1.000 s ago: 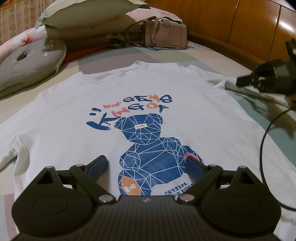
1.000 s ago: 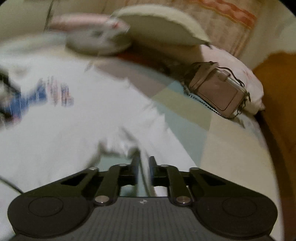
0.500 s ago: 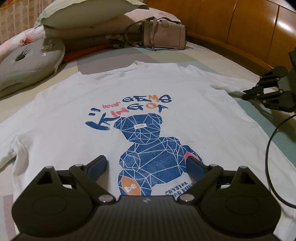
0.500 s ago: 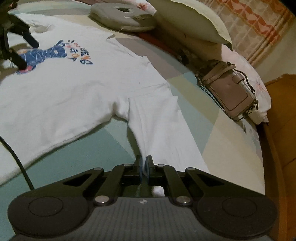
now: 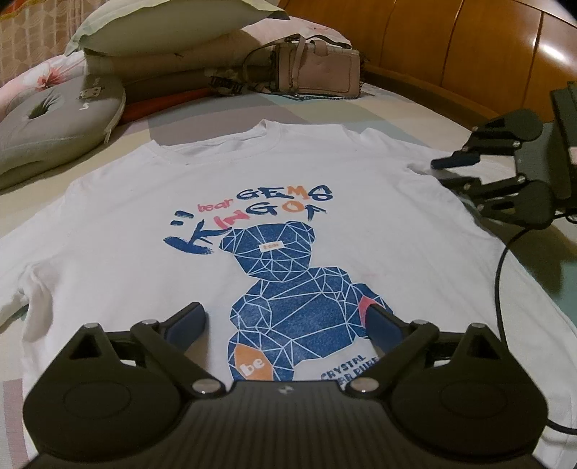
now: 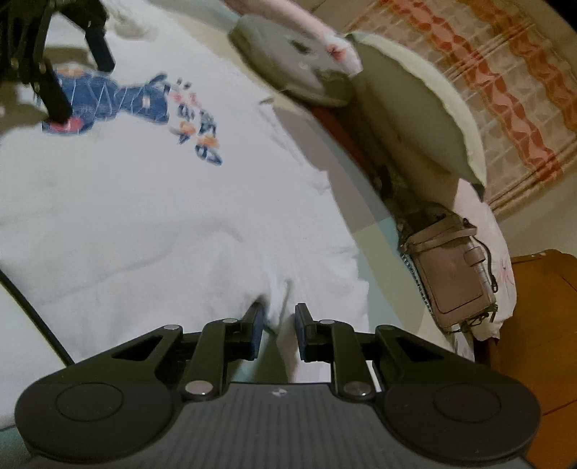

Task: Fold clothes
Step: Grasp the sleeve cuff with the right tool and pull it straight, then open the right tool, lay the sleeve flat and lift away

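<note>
A white T-shirt with a blue geometric bear print lies face up, spread flat on the bed; it also shows in the right wrist view. My left gripper is open, low over the shirt's lower front, its fingers either side of the bear. My right gripper is open a little at the shirt's right sleeve, with a ridge of white cloth between its fingertips. In the left wrist view the right gripper sits at the shirt's right shoulder edge.
A beige handbag, pillows and a grey ring cushion lie at the head of the bed. A wooden bed frame runs along the right. A black cable trails across the shirt's right side.
My right gripper was shut on the sleeve, pulling it outward; now its fingers have parted and it has moved in to the sleeve's base. My left gripper has stayed put.
</note>
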`<state>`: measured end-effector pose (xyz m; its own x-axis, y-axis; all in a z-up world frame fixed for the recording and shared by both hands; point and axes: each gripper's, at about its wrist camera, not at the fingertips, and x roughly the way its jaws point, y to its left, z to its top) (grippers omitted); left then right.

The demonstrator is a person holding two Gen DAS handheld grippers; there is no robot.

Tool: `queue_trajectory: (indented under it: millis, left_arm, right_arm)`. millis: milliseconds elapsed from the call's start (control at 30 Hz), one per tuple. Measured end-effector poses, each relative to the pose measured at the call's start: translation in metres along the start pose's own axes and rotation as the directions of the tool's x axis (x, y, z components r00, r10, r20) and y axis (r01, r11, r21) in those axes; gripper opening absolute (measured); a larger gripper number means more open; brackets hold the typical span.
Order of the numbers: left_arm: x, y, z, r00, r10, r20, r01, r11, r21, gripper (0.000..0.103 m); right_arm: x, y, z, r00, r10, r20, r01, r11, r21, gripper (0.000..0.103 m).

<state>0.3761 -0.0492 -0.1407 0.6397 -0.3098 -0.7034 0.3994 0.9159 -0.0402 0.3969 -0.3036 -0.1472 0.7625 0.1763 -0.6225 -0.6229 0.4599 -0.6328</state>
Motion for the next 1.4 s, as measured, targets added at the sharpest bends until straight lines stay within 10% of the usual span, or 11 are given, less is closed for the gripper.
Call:
queue_trajectory:
  millis: [333, 600, 667, 967, 1333, 1400]
  left_arm:
    - [-0.017, 0.001, 0.011, 0.999, -0.007, 0.047, 0.008, 1.0, -0.014, 0.095]
    - [-0.006, 0.0, 0.003, 0.999, 0.039, -0.013, -0.039, 0.999, -0.003, 0.095]
    - [-0.006, 0.0, -0.002, 0.999, 0.043, -0.018, -0.043, 0.999, 0.003, 0.096]
    - [-0.005, -0.006, -0.001, 0.999, 0.048, -0.019, -0.048, 0.999, -0.003, 0.096]
    - [-0.007, -0.003, -0.004, 0.999, 0.033, -0.024, -0.033, 0.999, 0.004, 0.096]
    - [-0.007, -0.003, -0.005, 0.999, 0.033, -0.022, -0.033, 0.999, 0.001, 0.096]
  right_arm:
    - [-0.019, -0.05, -0.011, 0.999, -0.02, 0.028, 0.01, 0.942, 0.336, 0.033]
    - [-0.012, -0.061, -0.072, 0.999, 0.02, -0.049, 0.021, 0.71, 0.704, 0.044]
    - [-0.029, -0.061, -0.085, 0.998, 0.057, -0.041, -0.006, 0.653, 0.758, 0.06]
    - [-0.037, -0.095, -0.131, 0.976, -0.089, -0.199, 0.217, 0.478, 0.851, 0.064]
    - [-0.097, -0.066, -0.164, 0.957, -0.143, -0.253, 0.29, 0.424, 0.858, 0.085]
    - [-0.104, -0.08, -0.181, 0.939, -0.189, -0.286, 0.338, 0.362, 0.869, 0.089]
